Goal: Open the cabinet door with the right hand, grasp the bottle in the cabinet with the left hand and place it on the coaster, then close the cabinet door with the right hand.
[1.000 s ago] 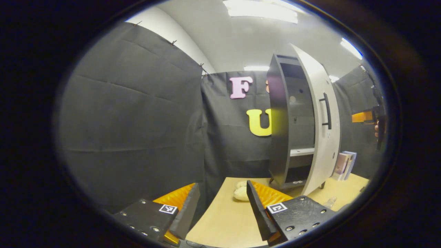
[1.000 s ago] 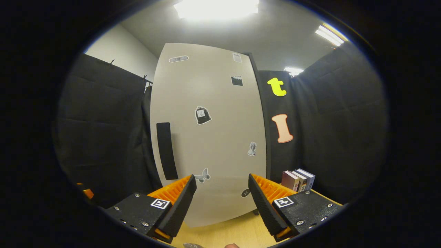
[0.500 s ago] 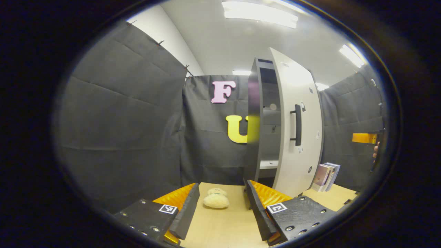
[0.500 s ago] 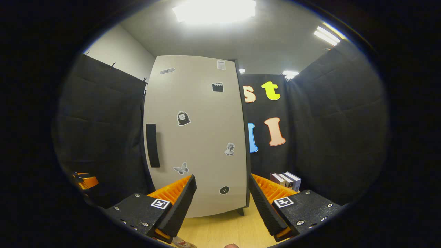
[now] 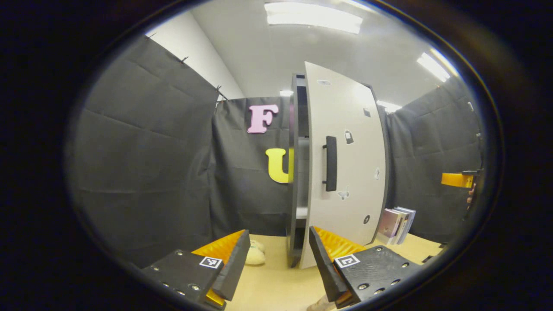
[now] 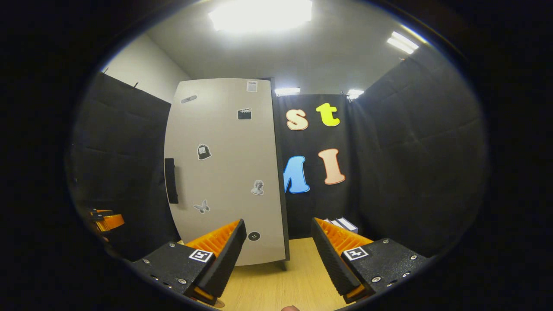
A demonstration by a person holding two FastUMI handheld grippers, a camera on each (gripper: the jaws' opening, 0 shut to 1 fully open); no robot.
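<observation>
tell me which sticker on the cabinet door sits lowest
The round dark button sticker, close to the bottom edge of the cabinet door. The butterfly sticker and bust sticker sit above it, and the others higher up.

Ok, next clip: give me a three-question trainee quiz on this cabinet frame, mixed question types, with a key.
1. True or false: the cabinet door is fully shut against the cabinet frame.
2. Multiple choice: what stands on the table to the right of the door in the left gripper view? A) a kettle B) a few books C) a lamp
3. Short answer: what does the left gripper or the right gripper hold?

Key:
1. False. A gap shows at the handle side, and a shelf edge is visible through it.
2. B
3. Nothing; both grippers are open with nothing between their fingers.
</observation>
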